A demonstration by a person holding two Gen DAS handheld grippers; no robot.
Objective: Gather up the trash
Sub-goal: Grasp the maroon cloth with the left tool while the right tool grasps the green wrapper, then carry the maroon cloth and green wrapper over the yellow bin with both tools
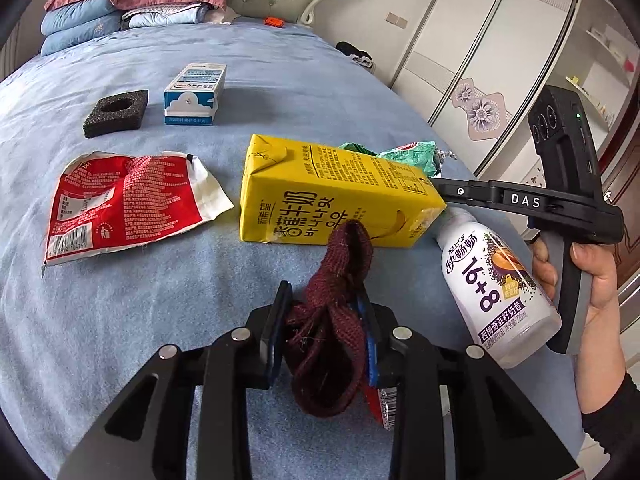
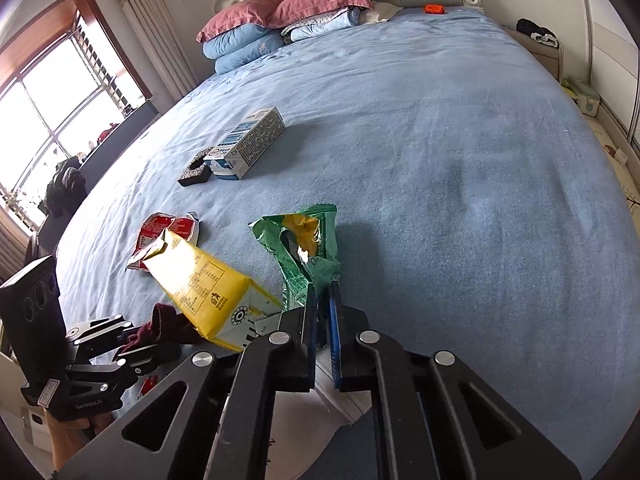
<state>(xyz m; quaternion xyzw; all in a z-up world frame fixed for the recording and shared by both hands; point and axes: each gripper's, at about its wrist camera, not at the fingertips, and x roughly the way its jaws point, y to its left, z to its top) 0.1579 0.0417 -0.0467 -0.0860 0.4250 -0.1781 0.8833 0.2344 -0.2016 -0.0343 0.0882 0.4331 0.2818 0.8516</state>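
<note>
Blue bed cover (image 2: 460,128): its right half lies bare, trash clustered at the near left. Left gripper (image 1: 326,312) clamps a maroon sock (image 1: 332,320); right gripper (image 2: 323,292) is clenched on a green wrapper (image 2: 308,240), just beside the yellow carton (image 1: 332,196). Only the left wrist view shows the white bottle (image 1: 496,284), marked "16+8", and "DAS" on the right gripper.

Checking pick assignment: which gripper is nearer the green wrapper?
Right. The right gripper is shut on the green wrapper; the left gripper holds a dark red cloth beyond the yellow carton.
</note>
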